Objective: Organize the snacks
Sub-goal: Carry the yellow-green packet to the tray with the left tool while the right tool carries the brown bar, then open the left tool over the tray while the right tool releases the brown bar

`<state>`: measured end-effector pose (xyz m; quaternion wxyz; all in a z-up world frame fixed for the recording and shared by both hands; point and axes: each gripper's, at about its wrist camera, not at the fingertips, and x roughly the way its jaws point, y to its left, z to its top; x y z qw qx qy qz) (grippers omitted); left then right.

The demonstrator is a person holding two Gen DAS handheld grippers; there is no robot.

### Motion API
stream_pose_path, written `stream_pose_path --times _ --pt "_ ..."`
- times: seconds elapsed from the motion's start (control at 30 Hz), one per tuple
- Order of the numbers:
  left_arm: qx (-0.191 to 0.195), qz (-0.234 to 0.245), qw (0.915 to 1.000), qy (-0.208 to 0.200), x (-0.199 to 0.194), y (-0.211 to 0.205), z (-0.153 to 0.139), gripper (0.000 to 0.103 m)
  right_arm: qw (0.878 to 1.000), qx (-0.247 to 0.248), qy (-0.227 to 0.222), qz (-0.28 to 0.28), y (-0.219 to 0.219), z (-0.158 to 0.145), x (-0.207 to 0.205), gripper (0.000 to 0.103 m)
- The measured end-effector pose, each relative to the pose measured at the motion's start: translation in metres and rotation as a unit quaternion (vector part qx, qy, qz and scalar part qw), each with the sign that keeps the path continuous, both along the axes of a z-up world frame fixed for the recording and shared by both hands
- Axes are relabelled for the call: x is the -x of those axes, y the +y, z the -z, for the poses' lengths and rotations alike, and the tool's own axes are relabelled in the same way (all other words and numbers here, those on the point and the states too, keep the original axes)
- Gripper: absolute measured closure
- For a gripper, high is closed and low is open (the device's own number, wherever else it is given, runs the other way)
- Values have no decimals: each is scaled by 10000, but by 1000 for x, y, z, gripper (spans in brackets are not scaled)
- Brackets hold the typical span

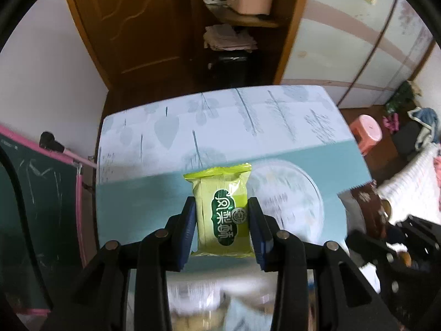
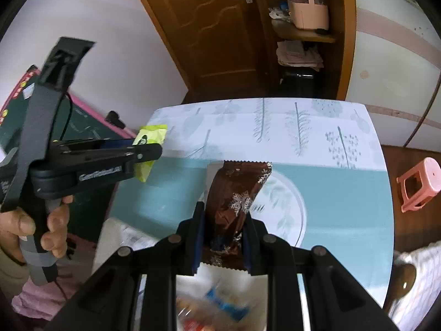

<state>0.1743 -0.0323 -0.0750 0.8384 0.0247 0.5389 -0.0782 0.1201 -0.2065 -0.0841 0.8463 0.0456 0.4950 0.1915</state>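
So both hands are loaded right now. The left gripper [image 1: 222, 220] has its blue pads pressed on either side of a yellow-green foil snack packet with dark green lettering [image 1: 222, 212], held up in the air above the table covered in a pale blue and teal leaf-print cloth [image 1: 154, 198]. The right gripper [image 2: 223, 234] is clamped tight on the lower part of a brown crinkly wrapper with white snowflake print [image 2: 234, 193], which sticks up and forward out of the jaws, also clear of the tabletop. From the right wrist view you can see the left gripper off to the side, with a person's hand [image 2: 52, 220] wrapped around its handle.

Looks to me like the carry step: each snack is picked up and neither is set down yet. Right below both grippers there's a blurry heap of other packets [image 2: 212, 303], too smeared to say what they are. Further out on the cloth is a round clear plate [image 1: 289, 195] with nothing obvious on it.

My guess is the plate is where these go, though I can't be sure. The next move calls for carrying each packet over its spot, getting it low, then loosening the grip one at a time so the light wrappers don't slide off.
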Motion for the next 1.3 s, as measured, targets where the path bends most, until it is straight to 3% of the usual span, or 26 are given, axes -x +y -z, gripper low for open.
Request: stream_pose_path --times 0.2,0.37,0.6,0.93,0.97,1.03,1.07,1.1,1.17,1.3 --pt "14 274 9996 -95 86 13 -9 68 9999 66 -29 95 12 -16 67 80" --pt "-5 422 9991 -71 137 20 0 68 9997 96 92 220 21 -15 114 79" --pt "-34 409 9990 156 178 29 26 68 9986 345 203 334 35 -6 151 79" --pt "-59 359 9982 474 196 21 49 67 9947 987 -64 271 53 -7 157 76" --pt "-67 333 9983 476 196 20 49 64 9940 1054 -95 281 52 -7 156 76" --pt "-71 291 9985 463 196 17 47 46 9936 1099 -85 260 51 -7 154 74" --pt "-85 241 9988 408 196 15 45 27 9936 1108 -53 228 51 -6 152 68" --pt "-95 200 9992 345 197 13 42 17 9936 1114 -25 193 50 -5 151 63" --pt "-106 114 9997 193 197 10 36 13 9933 1143 -2 152 48 -4 150 49" --pt "-116 58 9998 178 194 1 32 12 9935 1141 -14 47 42 -5 148 47"
